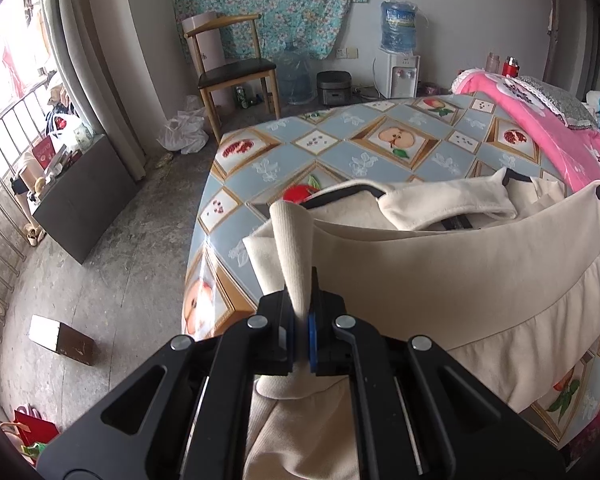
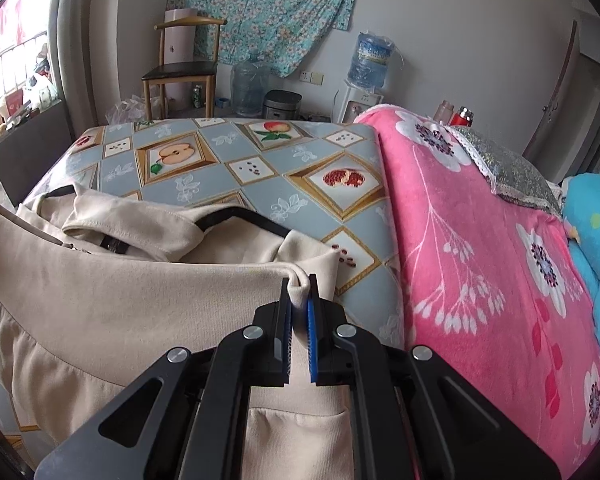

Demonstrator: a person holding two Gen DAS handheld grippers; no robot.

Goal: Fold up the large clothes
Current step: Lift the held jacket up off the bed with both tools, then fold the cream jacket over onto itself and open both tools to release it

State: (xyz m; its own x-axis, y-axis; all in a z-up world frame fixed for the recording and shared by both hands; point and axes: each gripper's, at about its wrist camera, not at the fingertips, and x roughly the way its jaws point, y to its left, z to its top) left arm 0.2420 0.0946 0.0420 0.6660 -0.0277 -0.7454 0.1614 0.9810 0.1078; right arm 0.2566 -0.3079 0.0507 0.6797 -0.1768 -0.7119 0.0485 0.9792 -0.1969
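Observation:
A large cream garment (image 1: 440, 268) with black trim lies across the near part of the bed, its collar end bunched toward the far side. My left gripper (image 1: 302, 292) is shut on a ribbed cream edge of it, and a fold of that cloth stands up between the pads. In the right wrist view the same garment (image 2: 120, 300) stretches to the left. My right gripper (image 2: 300, 292) is shut on its other corner, the hem wrapped over the left pad. The lifted edge runs taut between both grippers above the bed.
The bed carries a fruit-patterned sheet (image 1: 380, 148), with a pink flowered blanket (image 2: 480, 240) and blue pillow (image 2: 596, 216) on its right. Beyond stand a wooden chair (image 1: 236, 68), water jugs, a dispenser (image 1: 398, 72) and a rice cooker. A small box (image 1: 62, 338) lies on the floor.

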